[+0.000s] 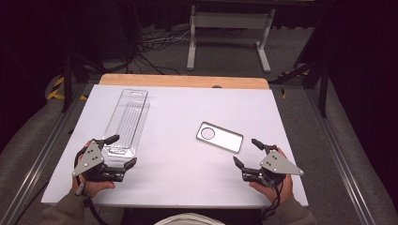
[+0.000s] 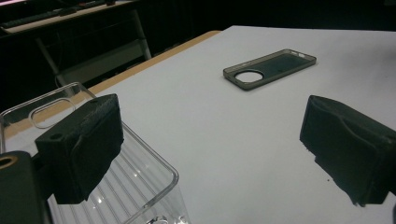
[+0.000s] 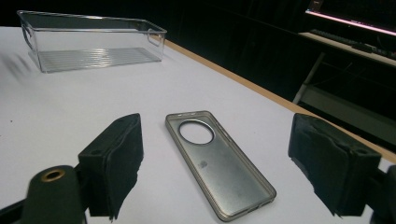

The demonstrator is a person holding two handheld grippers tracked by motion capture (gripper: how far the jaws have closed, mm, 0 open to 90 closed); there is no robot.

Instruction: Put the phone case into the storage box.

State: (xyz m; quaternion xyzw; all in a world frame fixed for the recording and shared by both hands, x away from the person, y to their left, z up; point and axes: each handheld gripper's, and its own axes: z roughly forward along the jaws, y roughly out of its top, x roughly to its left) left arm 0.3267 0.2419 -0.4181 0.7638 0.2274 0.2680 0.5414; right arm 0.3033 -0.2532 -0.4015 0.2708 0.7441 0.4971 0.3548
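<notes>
Two grippers rest near the white table's [image 1: 178, 187] front edge, jaws spread wide, holding nothing. Left gripper [image 1: 123, 151] sits by the near end of a long clear ribbed plastic tray [image 1: 127, 119]. Right gripper [image 1: 247, 151] faces a smoky translucent phone case [image 1: 219, 136], lying flat nearby, bare tabletop around it.

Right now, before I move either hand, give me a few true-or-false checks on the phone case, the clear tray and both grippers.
1. The phone case lies flat on the table, open side up. True.
2. The right gripper is clamped on the phone case. False: its jaws are open and hold nothing.
3. The clear tray holds the phone case. False: the tray is empty, and the case lies apart from it.
4. The left gripper is open at the tray's near end. True.
5. The case has a round camera cut-out. True.
</notes>
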